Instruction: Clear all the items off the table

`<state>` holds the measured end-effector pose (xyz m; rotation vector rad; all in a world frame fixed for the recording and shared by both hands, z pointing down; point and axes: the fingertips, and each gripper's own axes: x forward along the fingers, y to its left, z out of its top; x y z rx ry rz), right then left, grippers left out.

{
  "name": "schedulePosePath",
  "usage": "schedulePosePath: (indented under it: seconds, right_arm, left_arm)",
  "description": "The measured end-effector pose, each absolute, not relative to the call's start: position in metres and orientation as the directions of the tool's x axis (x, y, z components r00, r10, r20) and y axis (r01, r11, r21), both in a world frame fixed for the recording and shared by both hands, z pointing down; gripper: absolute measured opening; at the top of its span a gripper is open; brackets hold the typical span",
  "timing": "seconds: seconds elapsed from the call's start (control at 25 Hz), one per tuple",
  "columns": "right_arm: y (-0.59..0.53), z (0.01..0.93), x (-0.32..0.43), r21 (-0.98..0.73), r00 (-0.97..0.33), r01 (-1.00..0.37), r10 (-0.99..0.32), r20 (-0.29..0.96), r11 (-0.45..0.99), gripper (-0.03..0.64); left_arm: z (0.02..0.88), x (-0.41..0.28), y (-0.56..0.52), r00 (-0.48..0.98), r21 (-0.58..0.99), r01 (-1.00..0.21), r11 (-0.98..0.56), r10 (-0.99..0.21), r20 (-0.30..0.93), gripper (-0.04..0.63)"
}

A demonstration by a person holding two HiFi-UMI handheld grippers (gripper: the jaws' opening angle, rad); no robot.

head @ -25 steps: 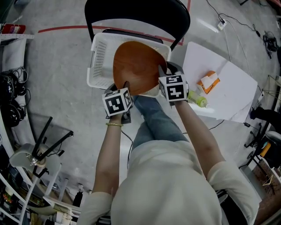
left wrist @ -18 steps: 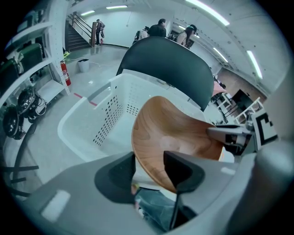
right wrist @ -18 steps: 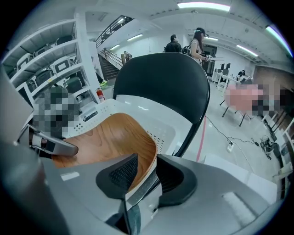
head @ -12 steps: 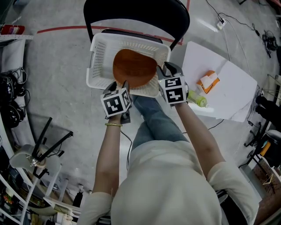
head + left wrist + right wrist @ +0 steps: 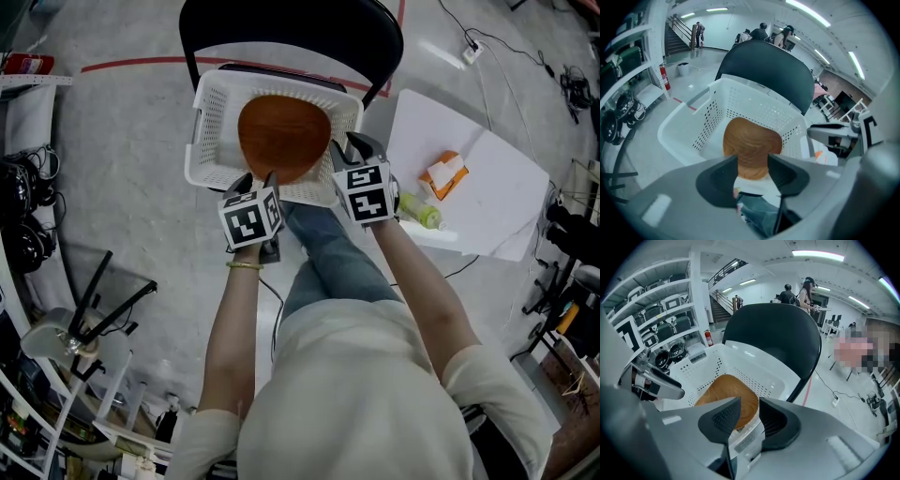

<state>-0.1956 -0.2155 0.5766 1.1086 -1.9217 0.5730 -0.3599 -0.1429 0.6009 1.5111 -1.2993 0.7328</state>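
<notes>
Now left tongs (image 5: pixel 255 180) are standing wide, empty, jaws just opening then easing back; wooden plate (image 5: pixel 283 136) is lying in basket (image 5: pixel 208 122) ahead; right tongs (image 5: pixel 339 155), just opening, are gaping partway, empty; packet (image 5: pixel 445 175) and bottle (image 5: pixel 422 214) are waiting on desk (image 5: pixel 497 202) rightward, right hand nearer.

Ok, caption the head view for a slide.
Wooden plate in a white basket on a black chair, seen from above.
</notes>
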Motion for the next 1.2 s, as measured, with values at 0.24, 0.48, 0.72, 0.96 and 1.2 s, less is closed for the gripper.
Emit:
schedulePosePath:
  seconds: [0.24,0.48,0.72,0.96,1.2]
  right_arm:
    - [-0.211,0.574,-0.196,0.012,-0.281,-0.857,-0.486,0.827,0.516,0.123]
    - [-0.206,0.565,-0.197,0.010,-0.291,-0.852,-0.491,0.821,0.523,0.113]
    - [-0.195,0.552,-0.198,0.018,-0.299,-0.847,-0.505,0.810,0.531,0.077]
    - [-0.182,0.538,-0.194,0.033,-0.316,-0.836,-0.530,0.787,0.547,0.039]
    - [-0.163,0.521,-0.193,0.039,-0.330,-0.827,-0.542,0.773,0.561,0.002]
  left_arm:
    - [0.596,-0.357,-0.140,0.245,0.283,-0.958,0.047,-0.380,0.892,0.201]
    - [0.585,-0.356,-0.139,0.236,0.269,-0.963,0.028,-0.401,0.885,0.143]
    - [0.570,-0.354,-0.134,0.233,0.271,-0.962,0.029,-0.426,0.874,0.078]
    - [0.556,-0.347,-0.123,0.221,0.265,-0.964,0.036,-0.451,0.865,0.039]
    - [0.538,-0.340,-0.108,0.214,0.265,-0.963,0.041,-0.478,0.852,0.011]
